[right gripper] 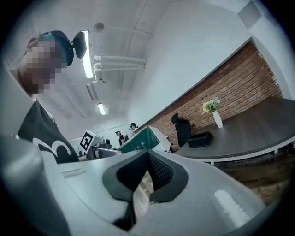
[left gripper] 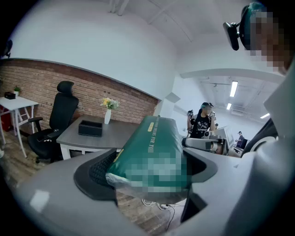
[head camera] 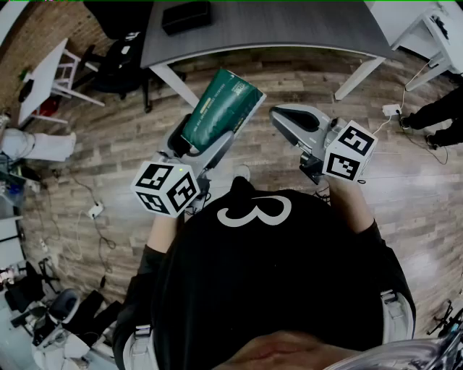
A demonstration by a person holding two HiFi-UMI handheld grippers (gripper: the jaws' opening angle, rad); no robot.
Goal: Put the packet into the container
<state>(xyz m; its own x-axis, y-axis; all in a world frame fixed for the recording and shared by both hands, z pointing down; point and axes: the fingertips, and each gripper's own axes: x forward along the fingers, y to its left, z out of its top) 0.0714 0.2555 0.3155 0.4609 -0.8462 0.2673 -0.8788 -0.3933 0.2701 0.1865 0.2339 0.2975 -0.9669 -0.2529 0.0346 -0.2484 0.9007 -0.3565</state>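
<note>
Left gripper (head camera: 204, 141) clamps green packet (head camera: 221, 108) above wooden floor (head camera: 275, 79); right gripper (head camera: 283, 118) closed, empty; black container (head camera: 187, 16) on table (head camera: 304, 25).

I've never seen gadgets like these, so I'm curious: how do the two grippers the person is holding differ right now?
The left gripper clamps a green packet; the right gripper holds nothing. The left gripper's jaws stand wide apart around the packet, while the right gripper's jaws are closed together. Both are grey, and each carries a cube with black-and-white square markers.
</note>
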